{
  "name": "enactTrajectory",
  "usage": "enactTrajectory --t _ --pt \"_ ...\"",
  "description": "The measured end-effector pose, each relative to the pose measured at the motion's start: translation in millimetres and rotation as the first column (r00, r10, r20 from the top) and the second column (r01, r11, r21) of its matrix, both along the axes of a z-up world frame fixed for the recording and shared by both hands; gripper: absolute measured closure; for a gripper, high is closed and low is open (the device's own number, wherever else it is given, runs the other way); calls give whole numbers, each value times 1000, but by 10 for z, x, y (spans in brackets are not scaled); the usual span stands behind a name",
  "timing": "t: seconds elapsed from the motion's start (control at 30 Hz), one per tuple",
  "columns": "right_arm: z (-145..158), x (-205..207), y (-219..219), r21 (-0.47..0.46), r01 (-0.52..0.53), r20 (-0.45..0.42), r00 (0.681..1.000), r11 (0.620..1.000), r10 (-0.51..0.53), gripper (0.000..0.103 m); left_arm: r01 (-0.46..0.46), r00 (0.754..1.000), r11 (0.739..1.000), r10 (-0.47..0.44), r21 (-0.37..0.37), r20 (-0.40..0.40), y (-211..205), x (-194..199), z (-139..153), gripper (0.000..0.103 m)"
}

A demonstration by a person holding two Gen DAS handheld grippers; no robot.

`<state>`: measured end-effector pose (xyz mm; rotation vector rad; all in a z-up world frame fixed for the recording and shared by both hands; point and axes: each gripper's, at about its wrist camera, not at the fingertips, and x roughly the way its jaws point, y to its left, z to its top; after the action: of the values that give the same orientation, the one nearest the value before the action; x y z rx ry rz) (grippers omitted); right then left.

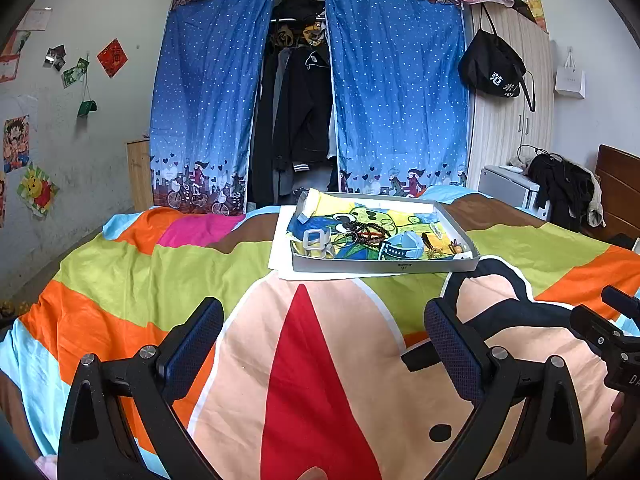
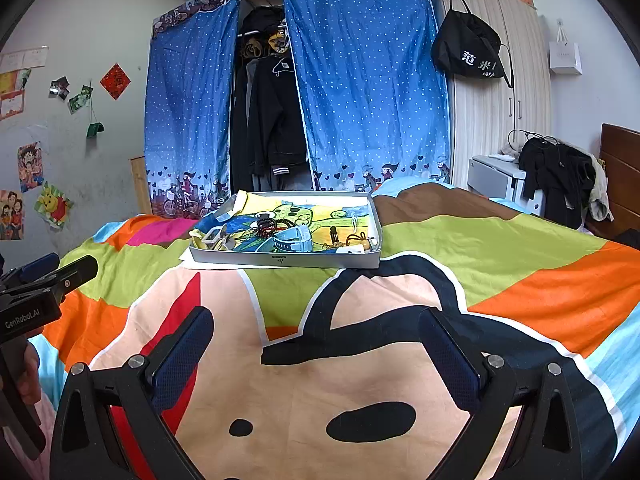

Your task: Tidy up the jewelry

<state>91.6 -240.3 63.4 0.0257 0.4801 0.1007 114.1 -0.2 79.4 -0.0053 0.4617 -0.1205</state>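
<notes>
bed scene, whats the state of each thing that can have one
left claw: open, empty
right claw: open, empty
tray: flat on the bed, uncovered
bead bracelet: loose in the tray
wardrobe curtain: parted, clothes showing
black bag: hanging on the cupboard

On the black tote bag (image 2: pixel 468 50) hanging from the wardrobe door, white Chinese characters read "范米", with a further line of small print below them that is too fine to make out. The red diamond paper (image 2: pixel 115 81) stuck on the left wall carries a single gold character, "福". In the right wrist view, the body of the left tongs (image 2: pixel 28 314) bears the white lettering "GenRobot.AI". In the left wrist view, the right tongs (image 1: pixel 624 364) show only "D" and part of a second letter at the picture's edge. The grey tray (image 1: pixel 384 266) has a small dark mark on its front wall, unreadable. The white paper bag (image 2: pixel 565 58) on the wall has faint print, also unreadable.
</notes>
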Motion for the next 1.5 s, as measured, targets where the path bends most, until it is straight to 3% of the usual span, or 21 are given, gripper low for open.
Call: enactTrajectory --t 1.5 --pt "0 -26 3 23 15 -18 1000 1000 -15 0 0 1000 1000 0 0 -4 36 -14 -29 5"
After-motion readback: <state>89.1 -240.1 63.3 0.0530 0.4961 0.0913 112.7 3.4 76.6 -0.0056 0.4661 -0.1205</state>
